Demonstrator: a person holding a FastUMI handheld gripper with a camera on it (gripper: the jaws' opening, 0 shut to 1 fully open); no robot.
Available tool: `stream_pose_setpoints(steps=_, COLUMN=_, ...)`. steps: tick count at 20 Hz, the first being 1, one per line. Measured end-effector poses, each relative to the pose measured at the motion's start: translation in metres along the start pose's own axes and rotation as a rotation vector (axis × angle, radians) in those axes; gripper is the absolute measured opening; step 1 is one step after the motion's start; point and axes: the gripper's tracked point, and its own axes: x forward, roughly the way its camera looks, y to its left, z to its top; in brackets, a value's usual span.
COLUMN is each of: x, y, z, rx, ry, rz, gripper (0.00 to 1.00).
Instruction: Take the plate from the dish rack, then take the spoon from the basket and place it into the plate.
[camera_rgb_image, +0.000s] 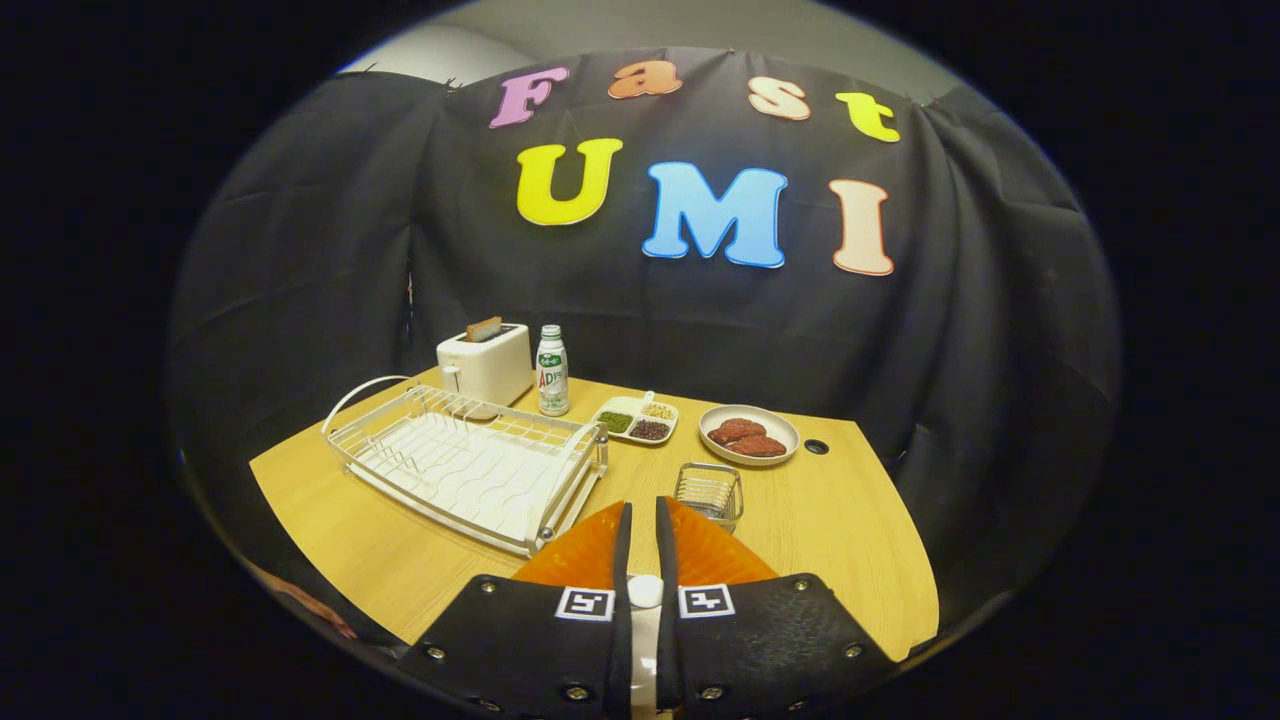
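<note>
The jaws (640, 515) are pretty much together, just a thin slit between them, nothing pinched in there. Right under and behind them sits an orange plate (585, 555) on the near part of the wooden worktop (860, 540), poking out on both sides of the fingers. Just past the right finger there's a small wire basket (710, 492); can't tell if the spoon is in it. Left of the fingers is the white dish rack (470, 465), nothing standing in it. Further back, mid-worktop, there's a divided dish (636, 419) of beans and seeds, and next to it a bowl (749, 435) with reddish-brown food. At the far left corner there's a white toaster (486, 362) with a bottle (552, 371) beside it.
</note>
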Motion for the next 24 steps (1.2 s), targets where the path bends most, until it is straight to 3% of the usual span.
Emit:
stream_pose_setpoints(steps=14, x=0.05, y=0.045, z=-0.028, rx=-0.072, ry=0.101, rz=0.174, gripper=0.1)
stream_pose_setpoints(steps=20, x=0.067, y=0.038, z=-0.037, rx=-0.095, ry=0.121, rz=0.18, gripper=0.19)
stream_pose_setpoints(steps=21, x=0.063, y=0.035, z=-0.033, rx=-0.092, ry=0.12, rz=0.17, gripper=0.45)
stream_pose_setpoints(steps=23, x=0.06, y=0.022, z=-0.021, rx=-0.062, ry=0.083, rz=0.139, gripper=0.75)
stream_pose_setpoints(steps=24, x=0.057, y=0.014, z=-0.013, rx=-0.04, ry=0.059, rz=0.122, gripper=0.75)
